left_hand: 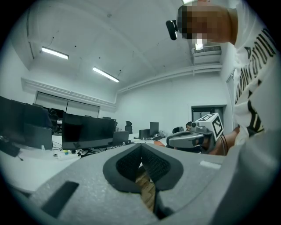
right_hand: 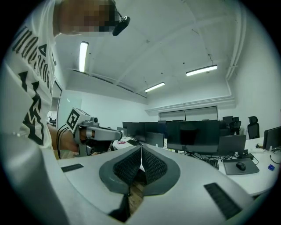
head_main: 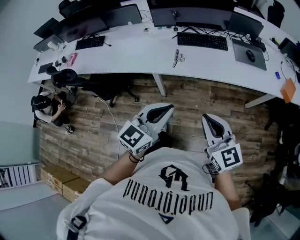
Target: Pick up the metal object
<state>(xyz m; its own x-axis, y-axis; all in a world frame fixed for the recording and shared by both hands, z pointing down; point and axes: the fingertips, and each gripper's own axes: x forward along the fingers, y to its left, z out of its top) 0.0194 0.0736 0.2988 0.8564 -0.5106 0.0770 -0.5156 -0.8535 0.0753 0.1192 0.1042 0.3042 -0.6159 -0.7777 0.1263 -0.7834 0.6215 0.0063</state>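
Note:
A small shiny metal object [head_main: 176,58] lies on the long white desk [head_main: 140,54], near its middle, between two keyboards. Both grippers are held close to the person's chest, over the wooden floor and well short of the desk. The left gripper [head_main: 161,111] is shut with nothing between its jaws; in its own view the dark pads [left_hand: 141,149] meet at the tips. The right gripper [head_main: 212,123] is likewise shut and empty, its pads [right_hand: 141,153] touching. Each gripper shows in the other's view: the right gripper [left_hand: 193,138] and the left gripper [right_hand: 94,132].
Monitors [head_main: 187,14], a keyboard [head_main: 202,41], another keyboard [head_main: 90,42] and a mouse [head_main: 250,55] stand on the desk. A black office chair [head_main: 70,77] and a seated person [head_main: 49,107] are at the left. Cardboard boxes [head_main: 61,180] lie on the floor at lower left.

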